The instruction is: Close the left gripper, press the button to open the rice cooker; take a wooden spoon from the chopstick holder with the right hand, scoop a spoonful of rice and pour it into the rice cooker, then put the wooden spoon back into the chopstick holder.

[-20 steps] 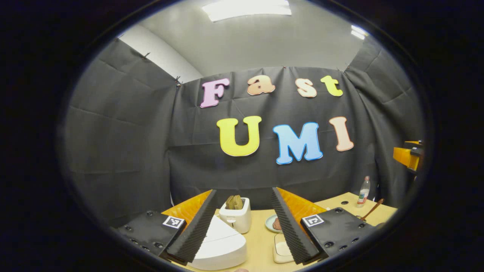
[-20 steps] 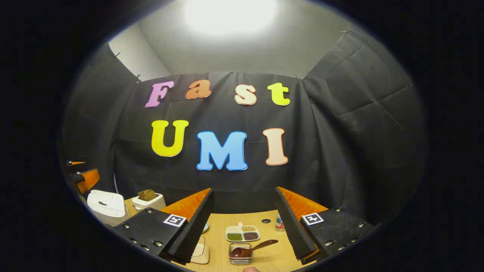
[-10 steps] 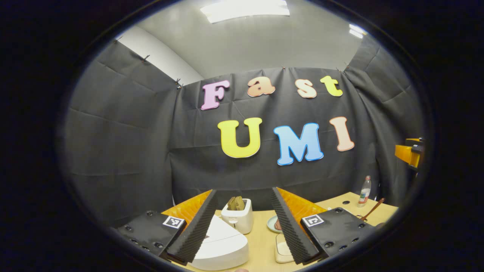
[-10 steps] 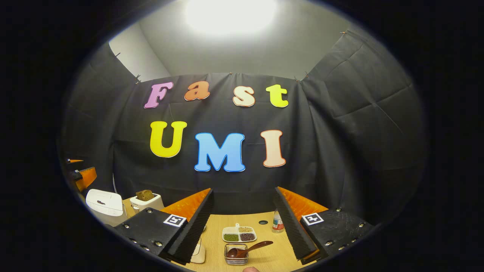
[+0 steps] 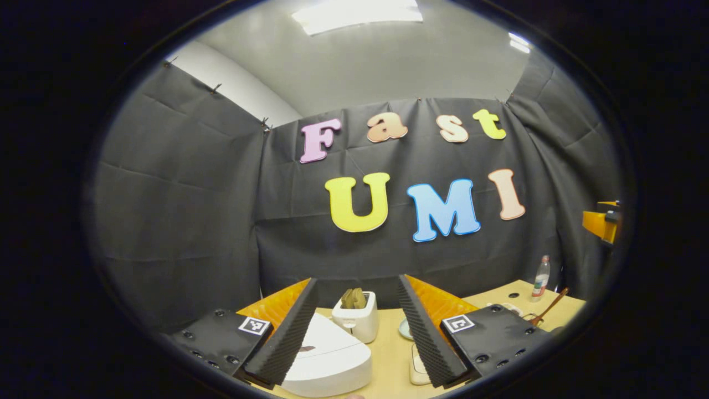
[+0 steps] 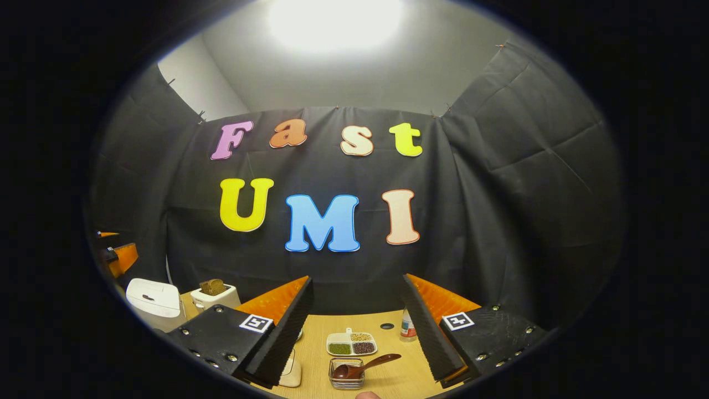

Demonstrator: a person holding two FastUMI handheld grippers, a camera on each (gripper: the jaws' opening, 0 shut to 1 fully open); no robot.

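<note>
- Swinging slightly since a second ago, the left gripper (image 5: 357, 327) now has the white rice cooker (image 5: 327, 360) and the toaster (image 5: 357, 321) sitting more centrally between its fingers; the right gripper (image 6: 357, 327) has barely shifted.
- Left fingers stand spread apart, grasping nothing; the task wants them clenched before the press, so that is not yet done.
- Right fingers are likewise released and empty, hovering above the bench (image 6: 399, 377).
- Just beyond the left fingers the rice cooker's lid is down; a small dark mark on its top may be the button, though I cannot be sure.
- To do this step well, I judge: close the fingers fully first, line the joined tips over the button, then push straight down so the cooker does not slide.
- The right gripper view gives what the other lacks: the wooden spoon (image 6: 363, 367) lying bowl-down in a small clear holder (image 6: 346, 379) at the near edge, a divided dish of grains (image 6: 352, 343) behind it, and the cooker far left.
- The left gripper view shows the spoon's handle at far right, near a bottle (image 5: 541, 271).
</note>
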